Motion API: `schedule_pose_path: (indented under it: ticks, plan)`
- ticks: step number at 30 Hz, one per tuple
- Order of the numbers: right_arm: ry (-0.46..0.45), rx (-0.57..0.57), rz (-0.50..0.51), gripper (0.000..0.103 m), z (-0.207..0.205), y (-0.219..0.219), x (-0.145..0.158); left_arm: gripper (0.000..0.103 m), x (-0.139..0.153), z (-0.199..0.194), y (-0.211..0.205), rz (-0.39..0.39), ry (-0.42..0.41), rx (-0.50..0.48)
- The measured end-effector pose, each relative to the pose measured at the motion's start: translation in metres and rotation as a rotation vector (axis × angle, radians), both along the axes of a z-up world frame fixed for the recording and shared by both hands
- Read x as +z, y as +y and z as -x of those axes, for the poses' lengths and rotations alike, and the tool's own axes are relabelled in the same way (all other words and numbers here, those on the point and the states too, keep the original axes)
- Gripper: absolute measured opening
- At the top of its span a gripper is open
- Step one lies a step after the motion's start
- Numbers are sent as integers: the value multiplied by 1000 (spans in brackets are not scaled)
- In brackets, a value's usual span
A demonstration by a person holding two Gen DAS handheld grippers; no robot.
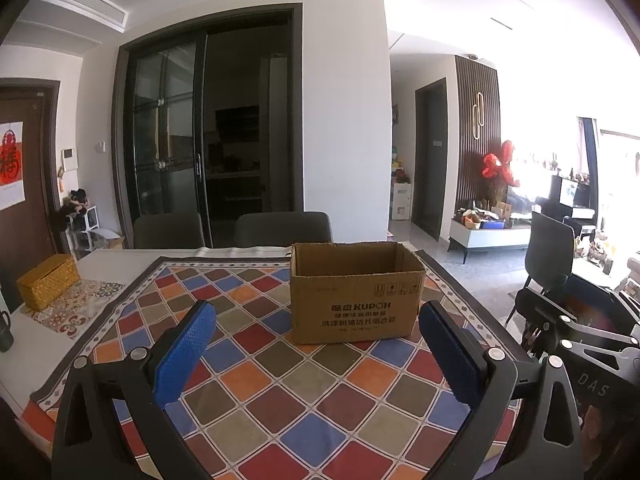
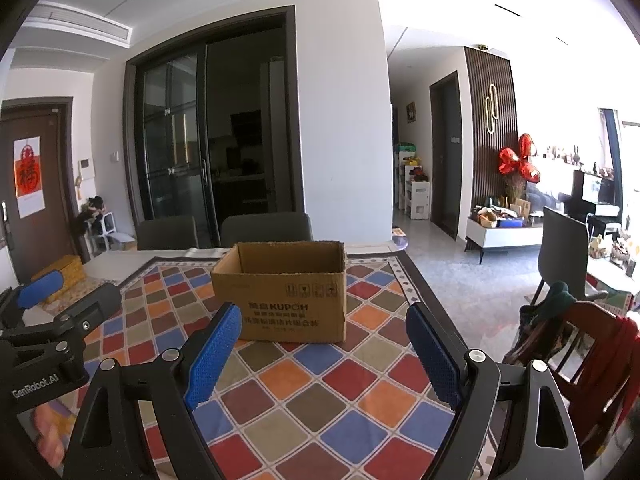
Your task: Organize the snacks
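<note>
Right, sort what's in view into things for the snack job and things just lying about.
For the job:
cardboard box, open at the top
left gripper, open
right gripper, open

Just lying about:
yellow woven box
patterned tablecloth
dark chairs behind the table

No snacks show in either view.

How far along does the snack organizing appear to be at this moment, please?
Barely begun. The cardboard box stands open on the checkered tablecloth; its visible inner walls show nothing. The left gripper and right gripper are open and hold nothing. No snacks are visible, so all sorting remains.
</note>
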State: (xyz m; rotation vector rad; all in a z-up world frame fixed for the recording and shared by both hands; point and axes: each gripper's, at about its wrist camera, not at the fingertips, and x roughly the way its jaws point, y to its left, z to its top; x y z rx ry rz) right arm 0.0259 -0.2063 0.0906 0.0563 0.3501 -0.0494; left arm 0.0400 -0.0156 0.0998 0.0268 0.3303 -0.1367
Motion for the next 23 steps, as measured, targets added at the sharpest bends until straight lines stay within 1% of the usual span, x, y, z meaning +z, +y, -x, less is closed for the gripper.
schedule_pose_path:
  ticks: [23]
  plan:
    - [-1,-1,0,85,2,1,0,103,2,4,2,5,-5,15]
